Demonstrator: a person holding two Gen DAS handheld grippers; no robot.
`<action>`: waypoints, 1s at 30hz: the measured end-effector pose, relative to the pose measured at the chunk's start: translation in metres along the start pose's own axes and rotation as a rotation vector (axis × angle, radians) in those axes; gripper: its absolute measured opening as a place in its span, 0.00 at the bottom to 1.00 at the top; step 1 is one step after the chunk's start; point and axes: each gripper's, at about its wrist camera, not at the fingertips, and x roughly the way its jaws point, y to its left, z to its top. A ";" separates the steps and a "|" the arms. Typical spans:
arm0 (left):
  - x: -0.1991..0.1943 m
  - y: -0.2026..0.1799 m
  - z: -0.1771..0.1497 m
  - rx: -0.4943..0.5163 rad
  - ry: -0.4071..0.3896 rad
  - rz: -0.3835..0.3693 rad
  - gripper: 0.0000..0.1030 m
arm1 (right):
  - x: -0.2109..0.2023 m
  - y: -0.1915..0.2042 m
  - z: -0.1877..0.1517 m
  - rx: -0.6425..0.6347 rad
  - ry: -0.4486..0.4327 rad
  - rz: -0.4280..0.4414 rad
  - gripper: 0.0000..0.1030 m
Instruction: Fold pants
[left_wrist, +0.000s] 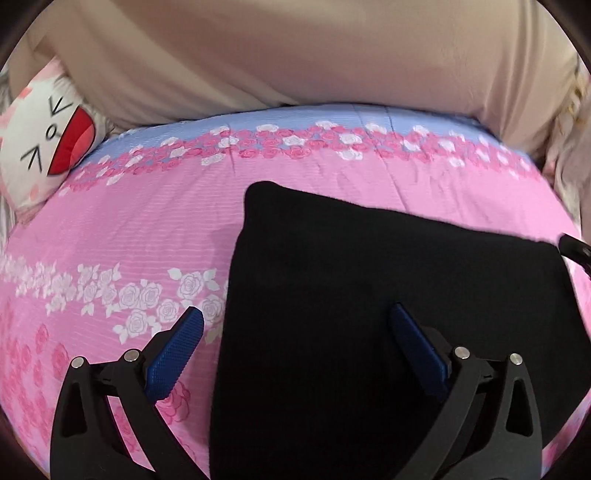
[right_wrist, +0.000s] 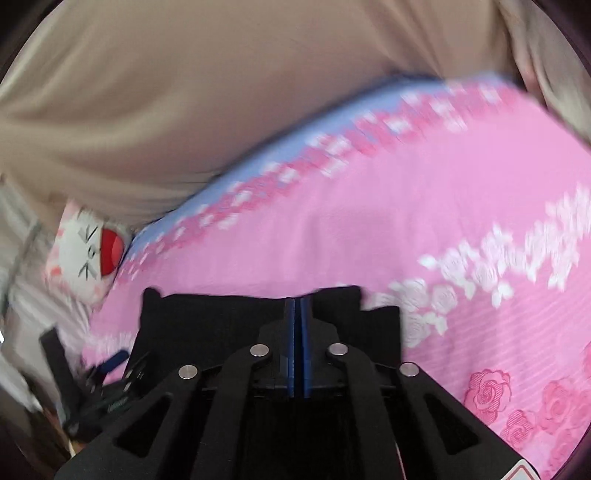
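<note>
The black fabric pants (left_wrist: 388, 295) lie folded into a flat, roughly rectangular bundle on the pink rose-printed bedspread (left_wrist: 147, 229) covering the bed. In the left wrist view the bundle fills the lower right part of the bed, its near edge passing under the camera.

The left gripper (left_wrist: 299, 317) has its blue-padded fingers (left_wrist: 177, 347) spread wide apart; one finger hangs over the pink bedspread just beside the pants' left edge, the other over the black cloth itself. Nothing sits between them.

The right gripper (right_wrist: 297, 306) has its blue pads pressed flat together. Black pants cloth lies right under and around the fingertips, but the right wrist view is blurred and does not show whether any fabric is pinched between the pads.

A white plush cushion with a cartoon cat face and red open mouth (left_wrist: 44, 144) rests at the far left edge of the bed, touching the bedspread's blue border. Behind the bed hangs a beige draped cloth (left_wrist: 295, 55). No containers appear in either view.
</note>
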 end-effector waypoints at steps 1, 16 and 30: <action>0.001 0.002 0.001 -0.010 0.011 -0.010 0.96 | 0.000 0.009 -0.002 -0.028 0.012 0.012 0.04; -0.021 0.026 -0.015 -0.043 0.097 -0.046 0.95 | -0.046 -0.010 -0.037 -0.016 0.029 -0.107 0.65; -0.016 0.051 -0.052 -0.132 0.326 -0.372 0.95 | -0.033 -0.045 -0.083 0.083 0.186 0.001 0.74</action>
